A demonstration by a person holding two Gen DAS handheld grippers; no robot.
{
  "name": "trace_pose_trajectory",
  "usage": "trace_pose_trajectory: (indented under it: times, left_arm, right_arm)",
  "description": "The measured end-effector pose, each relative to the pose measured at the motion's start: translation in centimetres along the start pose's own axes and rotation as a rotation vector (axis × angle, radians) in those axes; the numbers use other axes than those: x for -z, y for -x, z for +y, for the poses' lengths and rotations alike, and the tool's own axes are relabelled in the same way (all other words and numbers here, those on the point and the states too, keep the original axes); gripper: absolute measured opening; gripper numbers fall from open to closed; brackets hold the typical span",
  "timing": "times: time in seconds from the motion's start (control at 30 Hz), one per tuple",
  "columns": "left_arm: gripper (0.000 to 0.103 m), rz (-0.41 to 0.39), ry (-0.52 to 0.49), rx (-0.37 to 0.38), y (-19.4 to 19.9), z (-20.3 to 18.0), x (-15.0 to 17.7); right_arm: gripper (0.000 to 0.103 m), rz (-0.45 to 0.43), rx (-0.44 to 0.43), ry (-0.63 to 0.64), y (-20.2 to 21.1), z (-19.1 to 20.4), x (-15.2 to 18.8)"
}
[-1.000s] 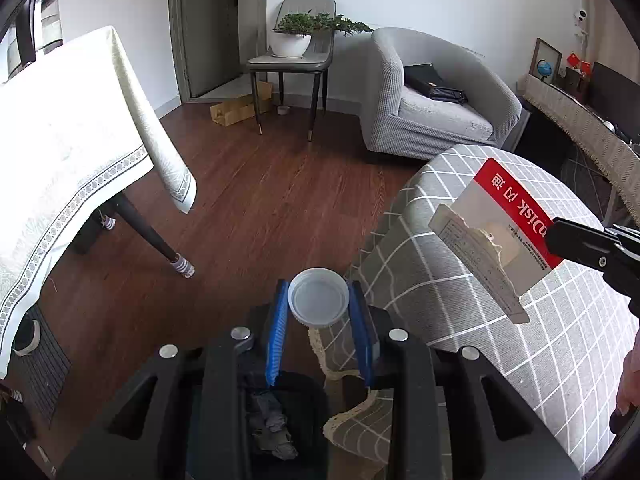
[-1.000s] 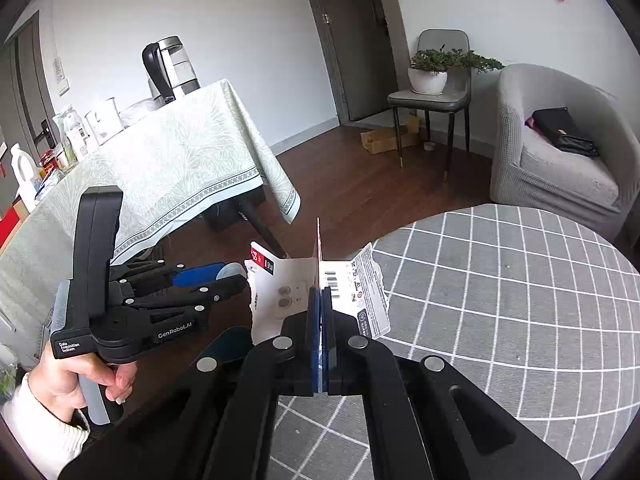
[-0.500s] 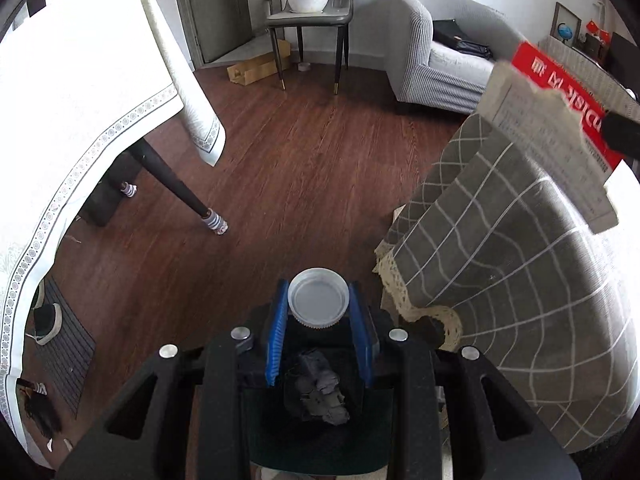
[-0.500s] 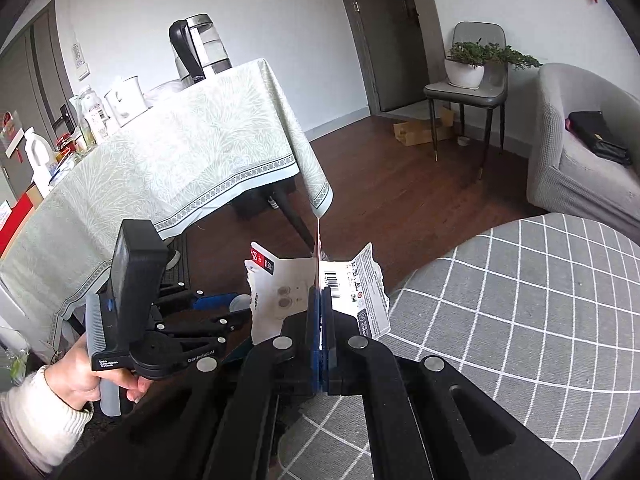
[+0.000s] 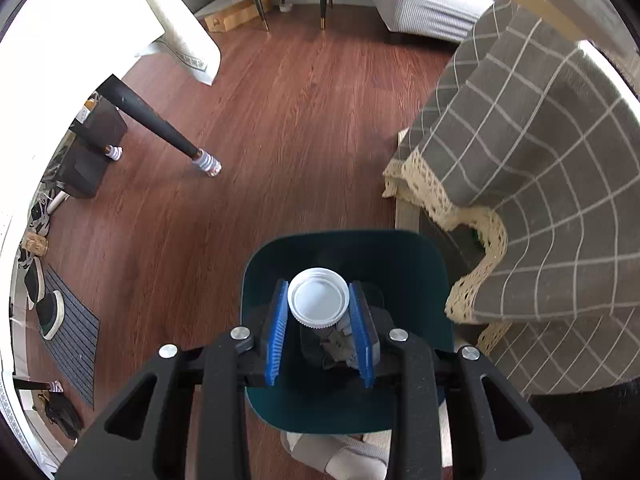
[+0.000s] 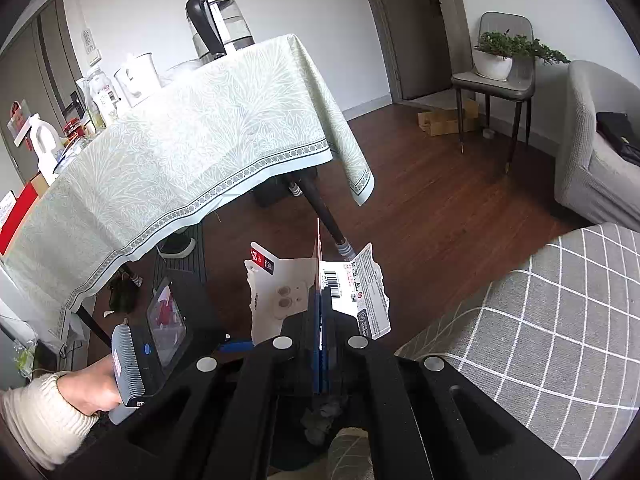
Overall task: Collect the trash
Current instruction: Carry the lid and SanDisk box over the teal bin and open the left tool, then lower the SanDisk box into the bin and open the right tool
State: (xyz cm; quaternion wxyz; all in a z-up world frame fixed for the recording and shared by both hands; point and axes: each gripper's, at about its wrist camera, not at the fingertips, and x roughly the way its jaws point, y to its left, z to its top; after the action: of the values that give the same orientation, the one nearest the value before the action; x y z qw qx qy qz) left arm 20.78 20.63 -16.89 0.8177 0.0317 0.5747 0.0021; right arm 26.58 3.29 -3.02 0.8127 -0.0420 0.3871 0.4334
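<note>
Two grippers are in use. Our left gripper (image 5: 319,312) is clamped on a white bottle cap (image 5: 319,298), directly above the dark green trash bin (image 5: 416,264) on the floor. Our right gripper (image 6: 321,300) is closed tight on a torn card package (image 6: 320,292), left of the checked table (image 6: 540,320).

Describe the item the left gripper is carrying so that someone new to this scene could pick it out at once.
In the left wrist view, find the dark teal plastic bin on the wooden floor beside the grey checked tablecloth. Directly over its opening, the left gripper pinches a round white plastic cap with a ribbed rim between blue pads. Only crumpled grey trash lies nearby.
</note>
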Motion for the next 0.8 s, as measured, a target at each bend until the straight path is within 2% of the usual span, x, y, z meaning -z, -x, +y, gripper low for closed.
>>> trace_pose_trajectory:
  times: [0.17,0.27,0.57,0.8]
  left_arm:
    - [0.034,0.08,-0.081,0.024,-1.4,-0.4,1.5]
    - [0.056,0.088,-0.118,0.005,-1.8,-0.4,2.3]
    - [0.057,0.056,-0.043,-0.011,-1.1,3.1,3.3]
    - [0.058,0.01,0.078,-0.044,0.1,6.9,3.2]
  right_arm:
    - [0.001,0.033,0.006,0.001,-1.7,0.3,0.1]
    - [0.001,0.054,0.014,0.005,-2.8,0.7,0.1]
    - [0.001,0.124,0.024,0.032,-6.5,2.8,0.0]
    - [0.0,0.196,0.029,0.058,-9.8,4.5,0.5]
